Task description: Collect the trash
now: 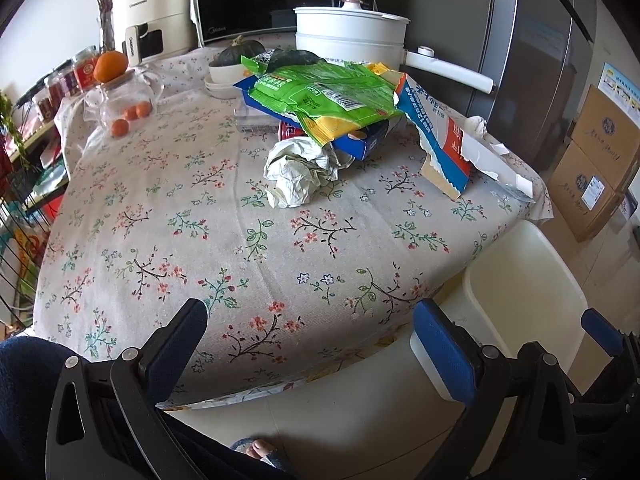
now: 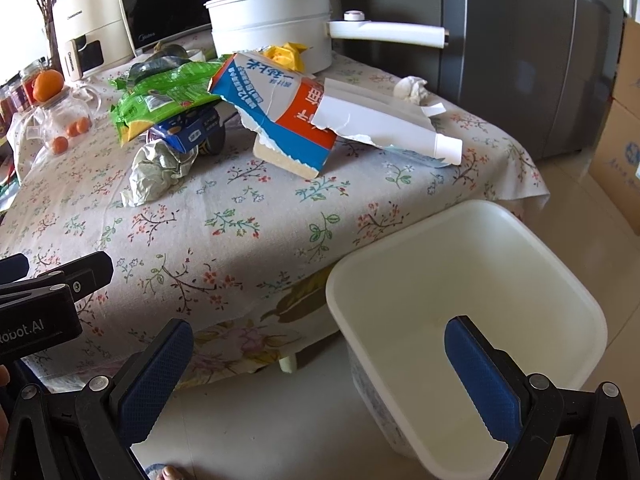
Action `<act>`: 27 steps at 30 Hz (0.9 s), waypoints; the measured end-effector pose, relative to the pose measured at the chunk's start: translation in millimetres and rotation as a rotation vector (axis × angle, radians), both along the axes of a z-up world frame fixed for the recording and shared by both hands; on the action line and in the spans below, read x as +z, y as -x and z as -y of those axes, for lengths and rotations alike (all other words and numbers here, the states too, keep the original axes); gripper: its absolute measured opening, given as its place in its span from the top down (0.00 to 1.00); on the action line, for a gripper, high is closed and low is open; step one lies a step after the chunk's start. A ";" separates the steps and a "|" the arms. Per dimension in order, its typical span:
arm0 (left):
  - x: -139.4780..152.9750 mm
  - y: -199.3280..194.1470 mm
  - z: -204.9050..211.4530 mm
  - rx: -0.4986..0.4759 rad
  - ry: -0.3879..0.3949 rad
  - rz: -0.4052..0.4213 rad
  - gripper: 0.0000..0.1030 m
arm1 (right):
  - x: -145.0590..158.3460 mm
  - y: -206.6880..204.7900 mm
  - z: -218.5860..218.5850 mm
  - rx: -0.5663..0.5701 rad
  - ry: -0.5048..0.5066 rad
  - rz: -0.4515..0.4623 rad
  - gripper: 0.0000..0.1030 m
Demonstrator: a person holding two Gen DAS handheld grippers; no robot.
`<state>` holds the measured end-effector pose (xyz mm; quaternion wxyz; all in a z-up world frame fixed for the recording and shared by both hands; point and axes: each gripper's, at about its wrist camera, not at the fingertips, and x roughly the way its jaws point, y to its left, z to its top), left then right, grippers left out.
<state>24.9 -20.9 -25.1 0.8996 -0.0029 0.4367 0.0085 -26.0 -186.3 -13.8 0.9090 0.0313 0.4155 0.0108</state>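
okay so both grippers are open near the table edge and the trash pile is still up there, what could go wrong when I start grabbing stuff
The green snack bag lies on top of the blue box and a can, so pulling one piece may topple the rest.

The torn milk carton hangs loosely in strips and could tear further or drag scraps off the table.

The white bin sits below the table edge, so light pieces like the crumpled paper could miss it.

Crumpled paper [image 1: 298, 172], green wrappers [image 1: 320, 96], torn carton [image 1: 436, 132], heaped on table

home kitchen: microwave [image 1: 256, 0], fridge [image 1: 520, 40], floral tablecloth [image 1: 240, 240].
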 end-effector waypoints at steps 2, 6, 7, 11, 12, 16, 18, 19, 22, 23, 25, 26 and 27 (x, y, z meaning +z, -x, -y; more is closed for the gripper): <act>-0.6 0.5 -0.3 0.002 -0.003 -0.003 0.00 | -1.1 -0.4 -0.3 0.001 0.000 -0.005 0.00; -0.8 0.3 -0.6 0.006 -0.004 -0.003 0.00 | -2.1 -0.6 -1.1 0.001 0.000 -0.009 0.00; -1.1 0.2 -0.3 0.006 -0.005 -0.004 0.00 | -1.9 -0.7 -1.1 0.001 0.001 -0.009 0.00; -2.3 -0.4 1.0 0.005 -0.014 -0.009 0.00 | -2.5 -1.0 -1.4 0.004 0.000 -0.011 0.00; -2.4 -0.5 1.1 0.005 -0.014 -0.009 0.00 | -2.8 -1.0 -1.7 0.005 0.001 -0.013 0.00; -3.0 -0.5 1.4 0.005 -0.015 -0.011 0.00 | -3.9 -1.1 -3.0 0.008 0.001 -0.016 0.00; -3.7 -0.7 1.7 0.006 -0.018 -0.013 0.00 | -4.2 -1.2 -2.9 0.008 0.000 -0.018 0.00; -3.9 -0.7 1.7 0.006 -0.019 -0.013 0.00 | -4.4 -1.0 -2.8 0.008 0.000 -0.020 0.00; -3.9 -0.5 1.5 0.006 -0.018 -0.012 0.00 | -5.1 -1.2 -3.5 0.008 0.000 -0.023 0.00; -3.9 -0.5 1.4 0.006 -0.018 -0.012 0.00 | -5.3 -1.1 -3.7 0.009 0.000 -0.023 0.00; -5.1 -0.6 1.2 0.008 -0.020 -0.014 0.00 | -5.7 -1.2 -3.7 0.009 0.000 -0.024 0.00; -5.9 -0.6 1.0 0.010 -0.021 -0.014 0.00 | -5.7 -1.1 -3.7 0.009 0.000 -0.024 0.00; -6.4 -0.3 0.6 0.010 -0.022 -0.014 0.00 | -5.7 -1.1 -3.8 0.008 0.001 -0.024 0.00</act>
